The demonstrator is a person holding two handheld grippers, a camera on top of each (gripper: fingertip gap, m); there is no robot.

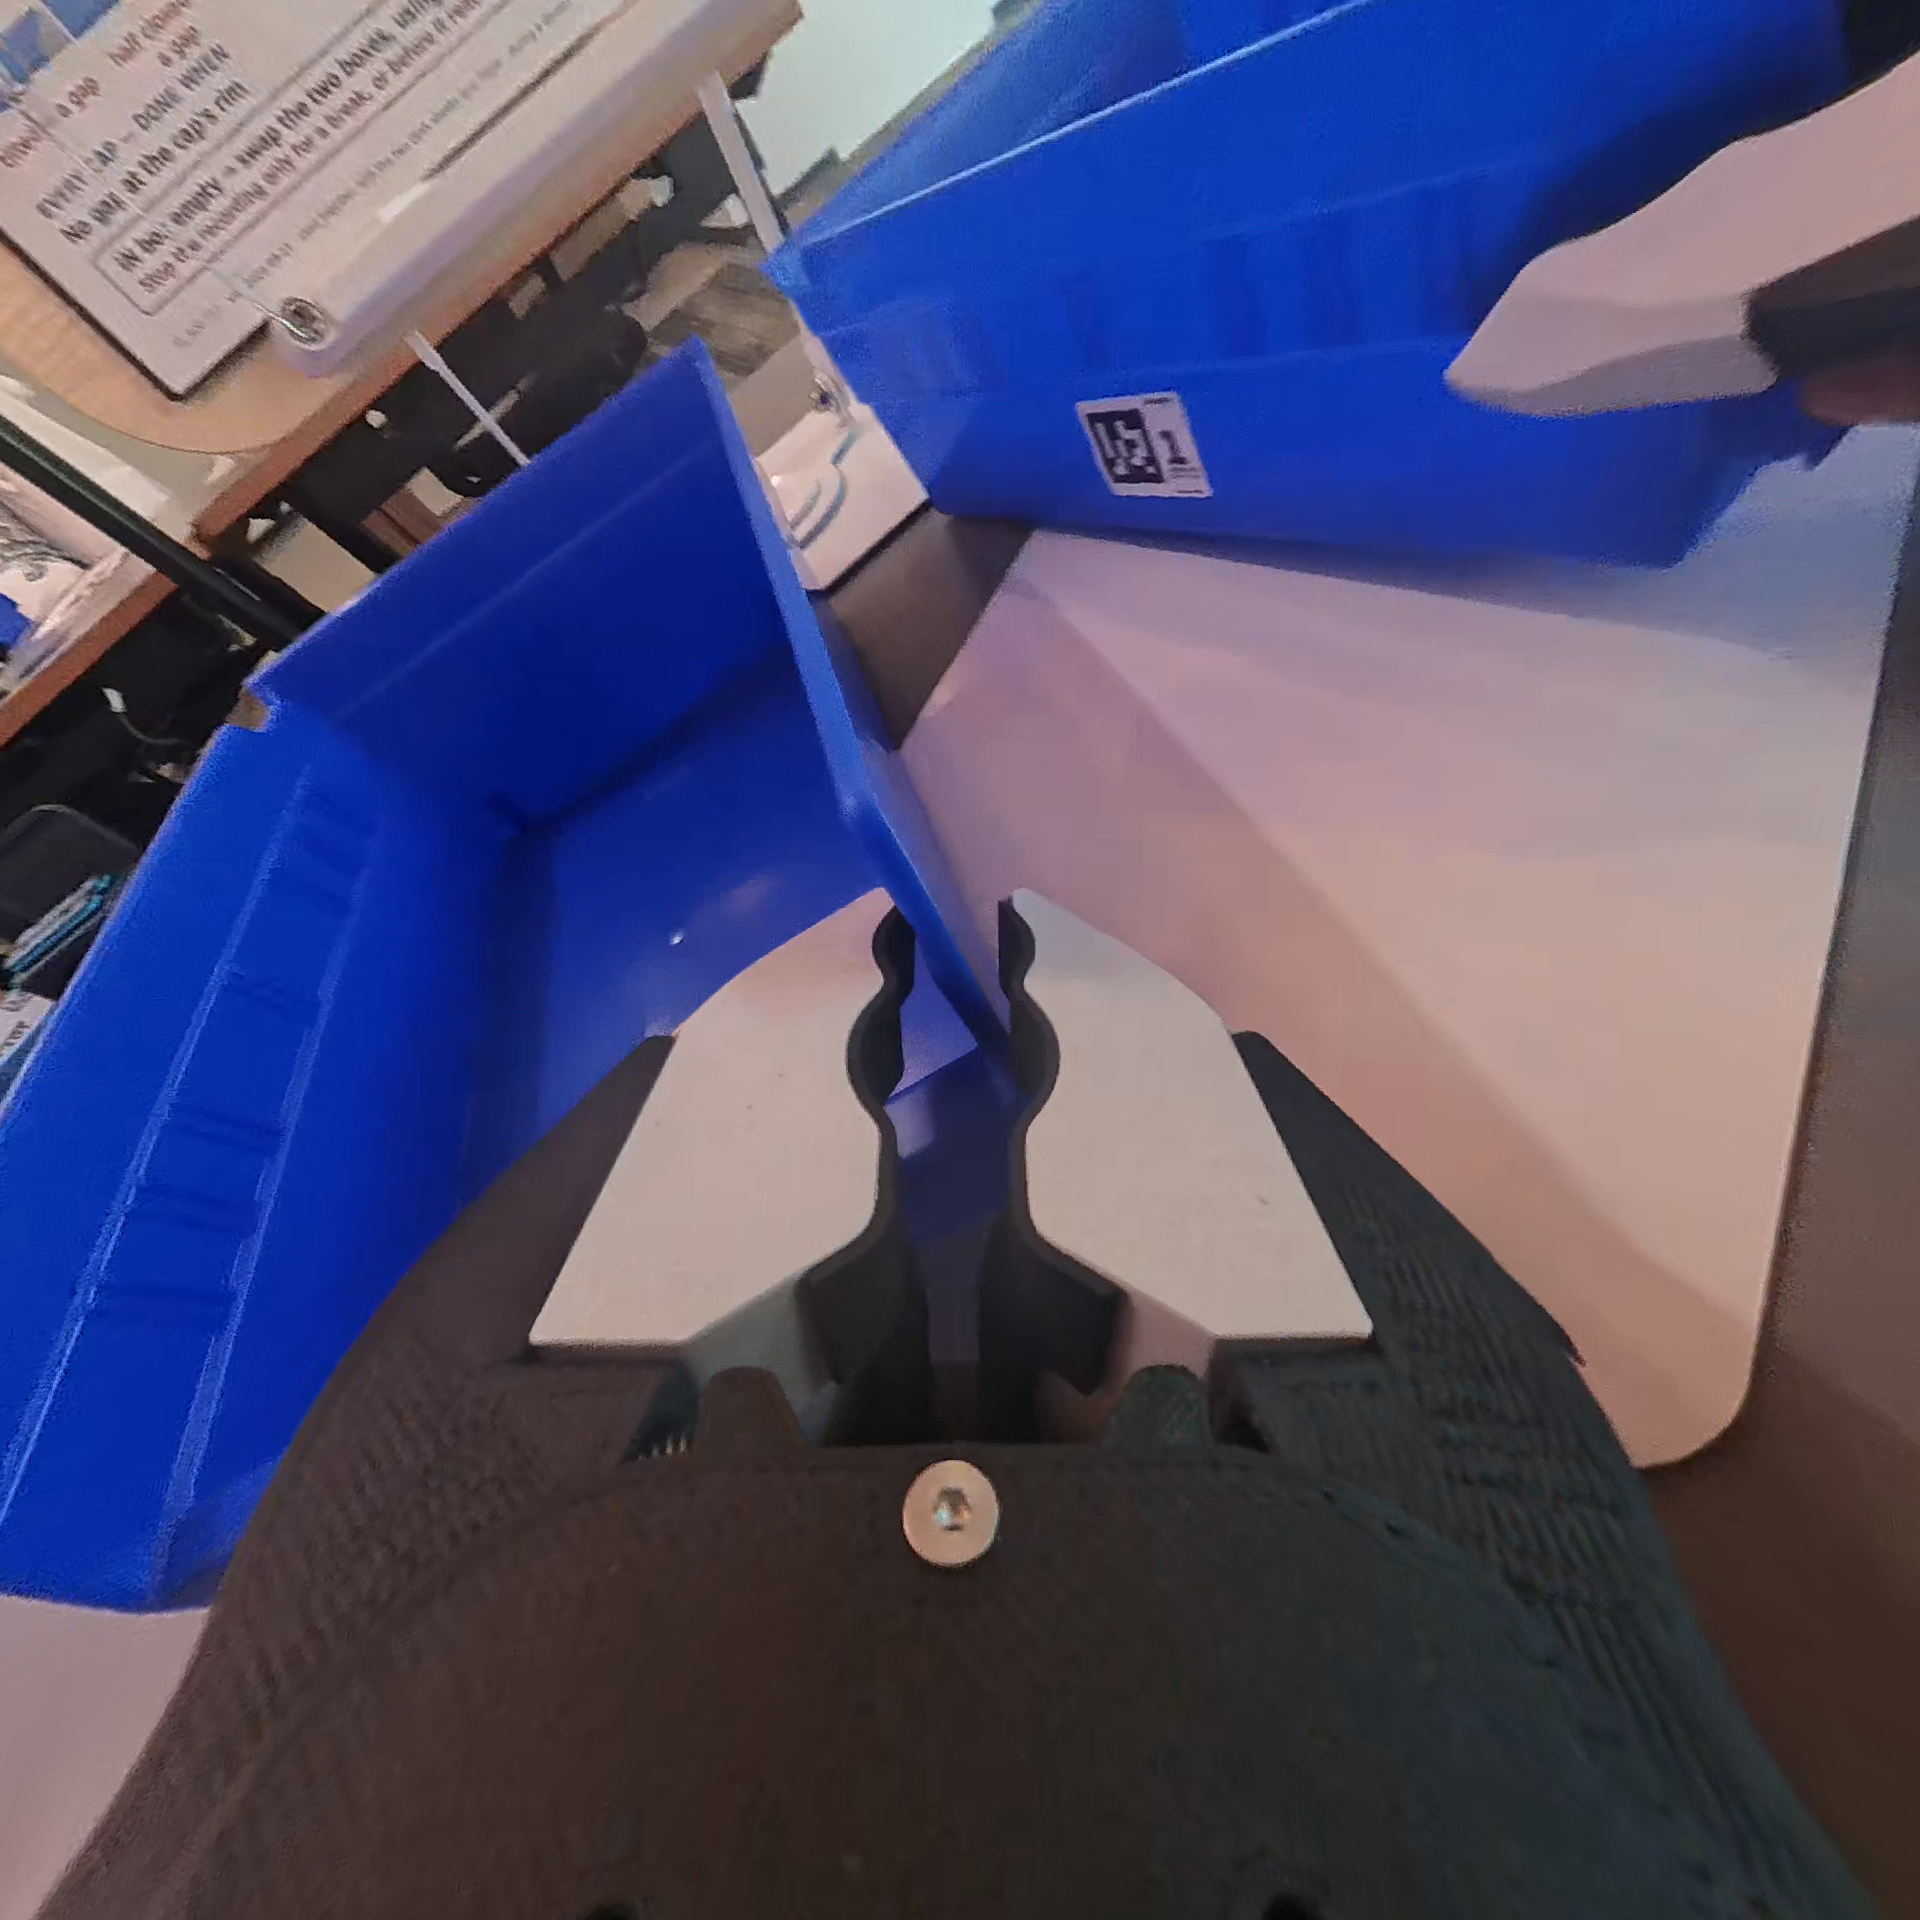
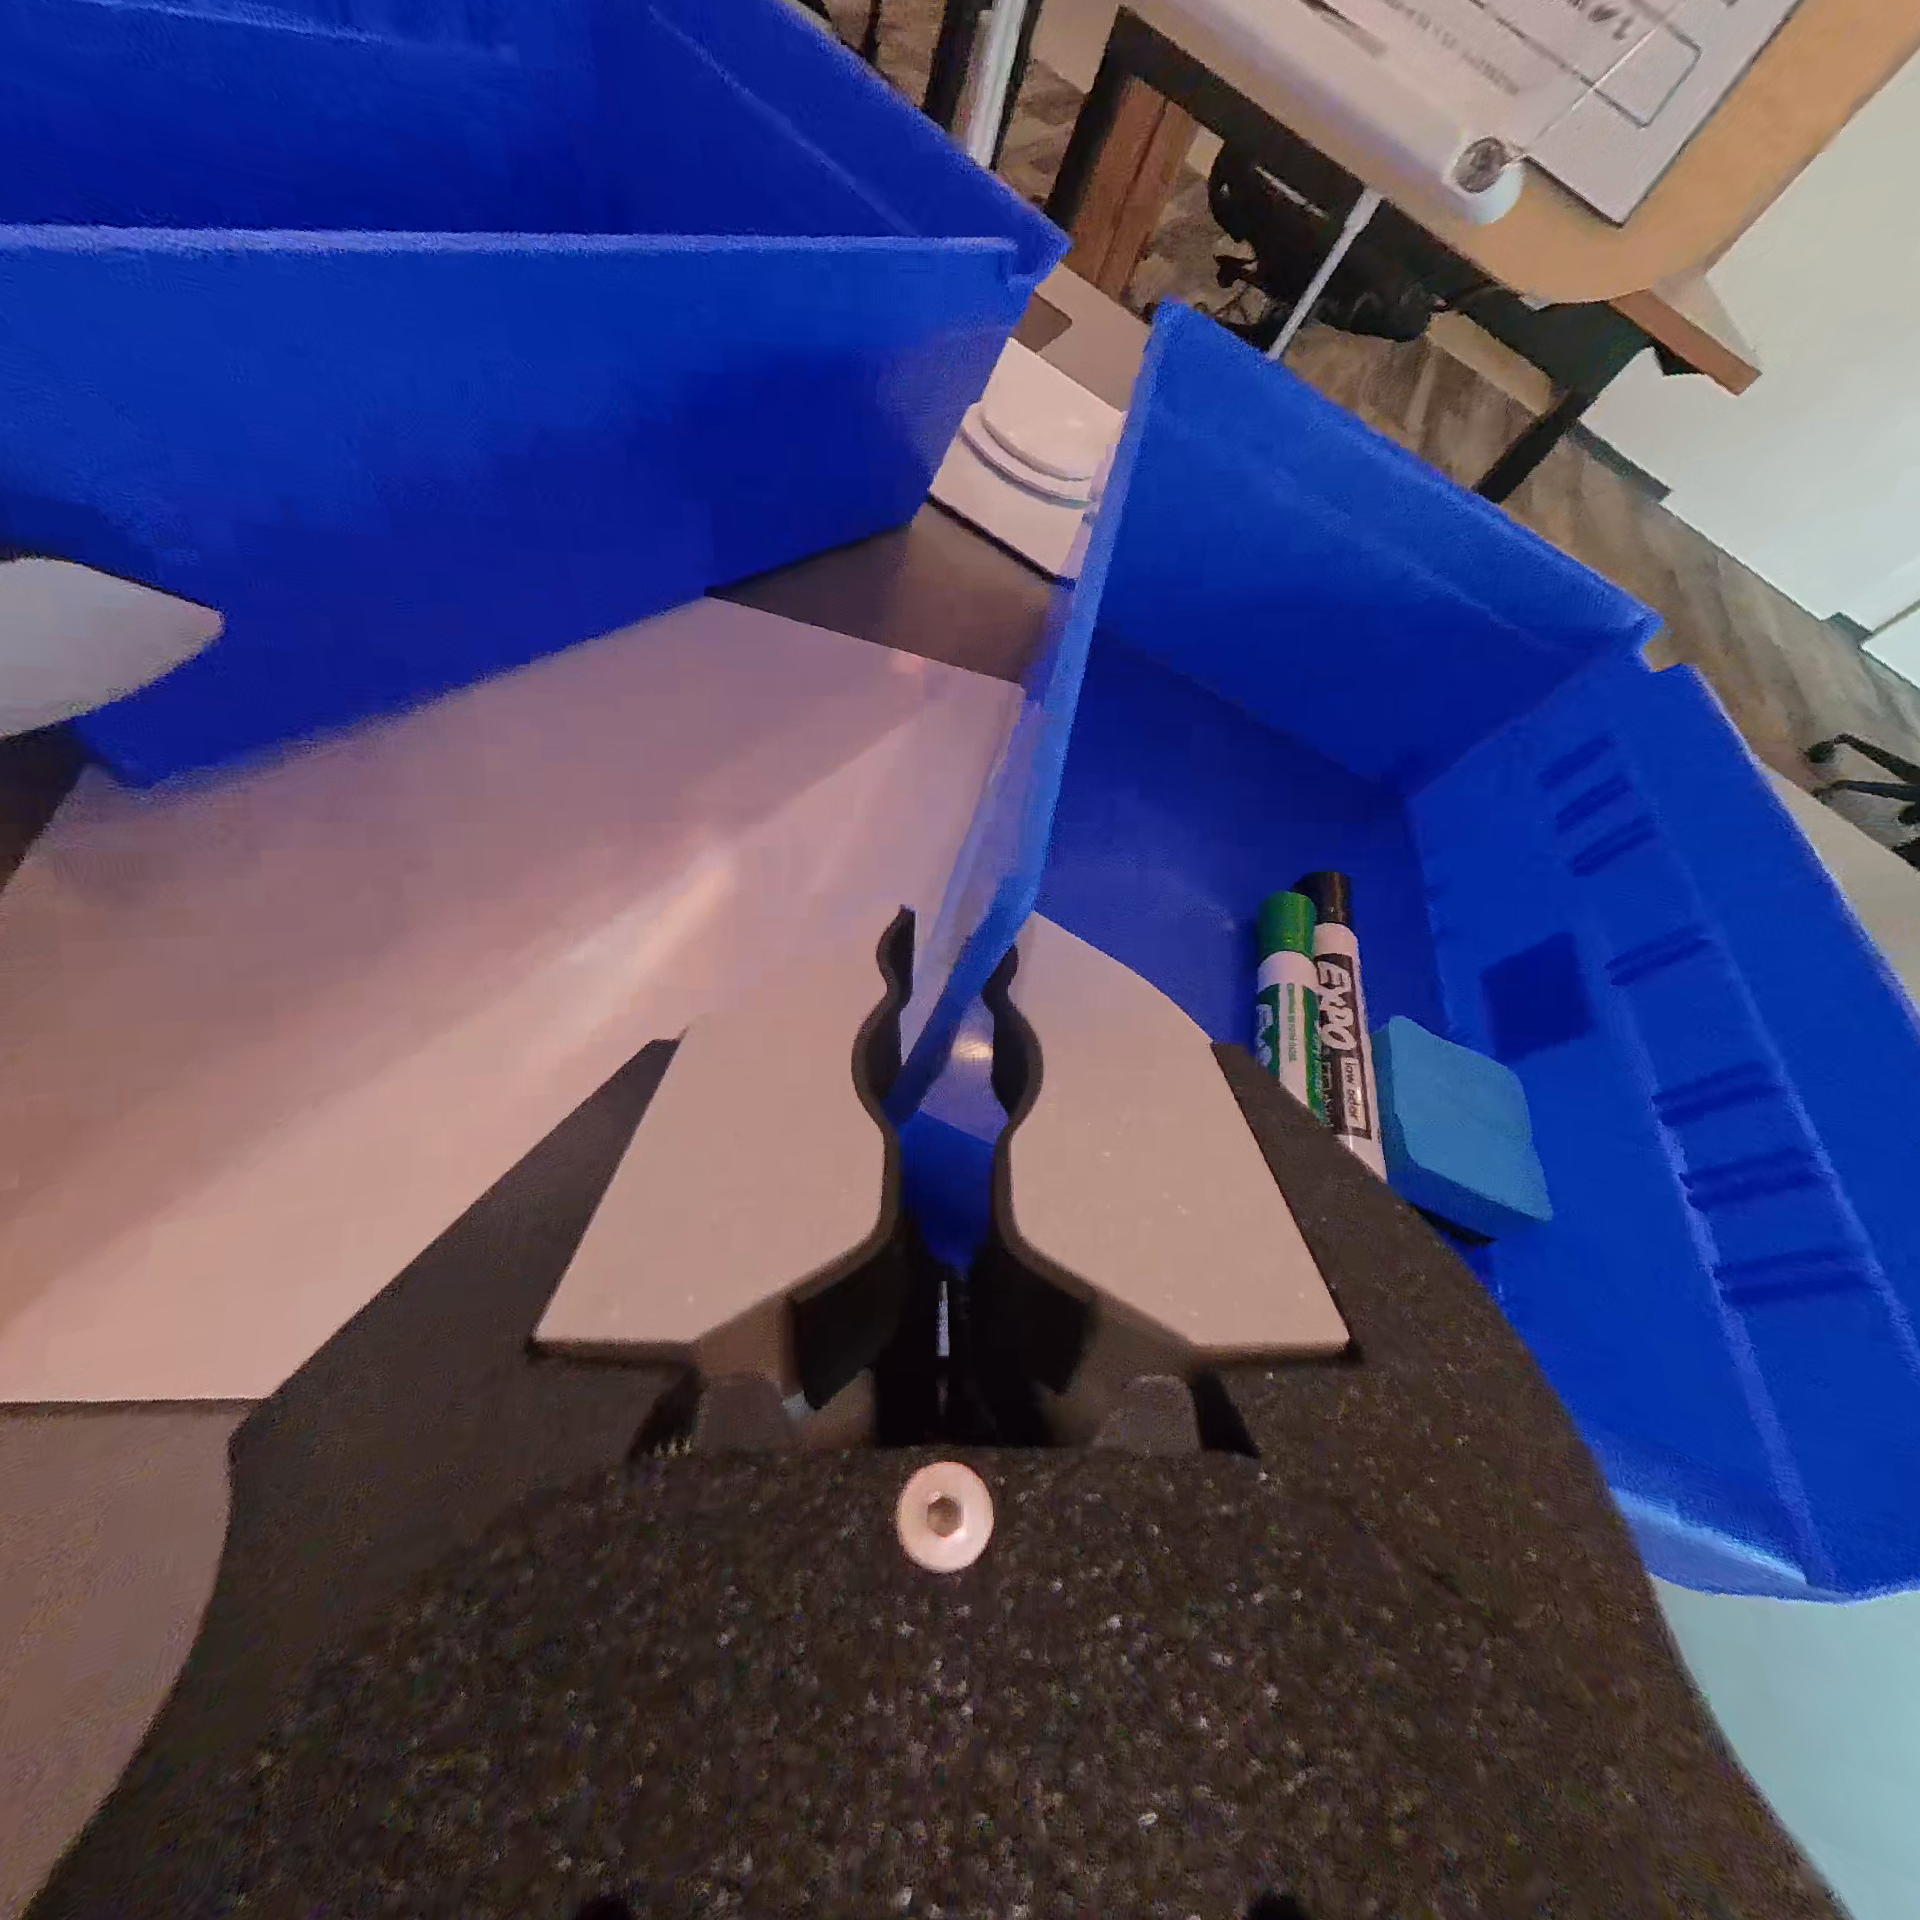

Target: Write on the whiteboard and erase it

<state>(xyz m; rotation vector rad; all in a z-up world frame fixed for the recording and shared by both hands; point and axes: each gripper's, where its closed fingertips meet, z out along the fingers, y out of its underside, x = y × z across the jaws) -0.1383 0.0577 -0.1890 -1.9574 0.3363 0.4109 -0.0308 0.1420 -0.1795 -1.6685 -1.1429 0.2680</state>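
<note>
Bins first: two blue plastic bins, each pinched by one wall. Left gripper [image 1: 951,997] is clenched on the side wall of the empty blue plastic bin [image 1: 436,935]; right gripper [image 2: 956,1023] is clenched on the wall of the second blue plastic bin [image 2: 1558,935], the one with the supplies. Both bins look tilted, over or beside the flat white whiteboard [image 1: 1403,935] lying on the dark table [image 1: 1766,1558]. Supplies counted: two markers, green-capped marker [image 2: 1288,997] and black-capped marker [image 2: 1340,1008], touching side by side, plus one blue foam eraser [image 2: 1455,1132] just beside them. Step looks like setup or bin shuffling; no writing visible on the board. Next move likely calls for setting bins down, releasing, then grabbing a marker.
</note>
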